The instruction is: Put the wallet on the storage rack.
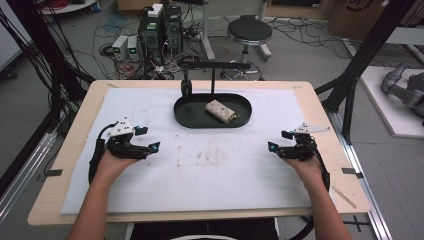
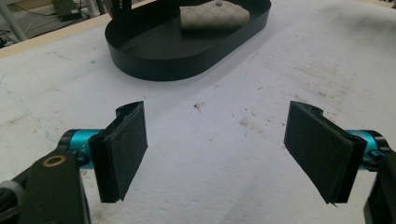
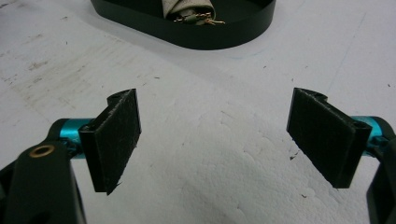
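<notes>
Nearest the camera, two forearms are seen coming in from the bottom of the high view, each holding a hand-held gripper. The left hand-held gripper (image 1: 156,145) is held with its jaws wide apart and nothing between them; same deal for the right hand-held gripper (image 1: 271,146), jaws spread over bare foam. No readable writing or brand can be made out anywhere.

The surface (image 1: 70,165) is a pale wooden top covered by a white foam sheet (image 1: 210,180), which is stained with brownish smudges near the middle. A black oval tray (image 1: 190,116) is set toward the far edge, and a rolled wrap (image 1: 221,111) is lying inside it, well apart from both grippers. In the right gripper view the wrap's open end shows some filling, but it's partly cut off by the frame.

Behind the surface, a round stool (image 1: 249,31), computer towers (image 1: 161,27) and tangled cables are scattered on the floor.
</notes>
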Demonstrator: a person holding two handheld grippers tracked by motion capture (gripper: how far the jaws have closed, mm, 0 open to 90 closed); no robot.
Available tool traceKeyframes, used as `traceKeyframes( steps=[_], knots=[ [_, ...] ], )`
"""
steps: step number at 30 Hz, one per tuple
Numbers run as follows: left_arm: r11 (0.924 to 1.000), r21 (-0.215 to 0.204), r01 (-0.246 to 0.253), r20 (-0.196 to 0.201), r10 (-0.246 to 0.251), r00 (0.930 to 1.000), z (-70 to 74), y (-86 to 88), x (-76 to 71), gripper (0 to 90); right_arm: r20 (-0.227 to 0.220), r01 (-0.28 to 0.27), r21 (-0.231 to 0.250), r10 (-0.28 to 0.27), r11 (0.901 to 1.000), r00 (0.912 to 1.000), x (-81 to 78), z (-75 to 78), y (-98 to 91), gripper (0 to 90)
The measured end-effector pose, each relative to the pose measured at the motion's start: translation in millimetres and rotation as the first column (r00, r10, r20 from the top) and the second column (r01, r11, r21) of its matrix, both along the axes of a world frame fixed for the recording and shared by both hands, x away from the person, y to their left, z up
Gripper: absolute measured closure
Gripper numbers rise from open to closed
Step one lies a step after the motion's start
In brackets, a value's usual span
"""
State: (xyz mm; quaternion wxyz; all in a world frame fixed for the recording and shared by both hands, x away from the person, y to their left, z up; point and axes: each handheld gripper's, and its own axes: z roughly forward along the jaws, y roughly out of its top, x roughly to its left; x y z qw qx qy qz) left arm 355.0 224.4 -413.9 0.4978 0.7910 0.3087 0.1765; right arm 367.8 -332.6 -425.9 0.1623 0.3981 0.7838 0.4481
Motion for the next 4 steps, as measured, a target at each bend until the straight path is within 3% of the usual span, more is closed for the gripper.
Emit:
traceKeyframes(
  steps=[4],
  knots=[
    [1.0000, 0.000, -0.005, -0.005, 0.005, 1.0000, -0.4, 0.2, 0.1, 21.4, -0.010, 0.012, -0.002, -0.012, 0.9999, 0.9999, -0.3, -1.0, -0.6, 18.0]
  ],
)
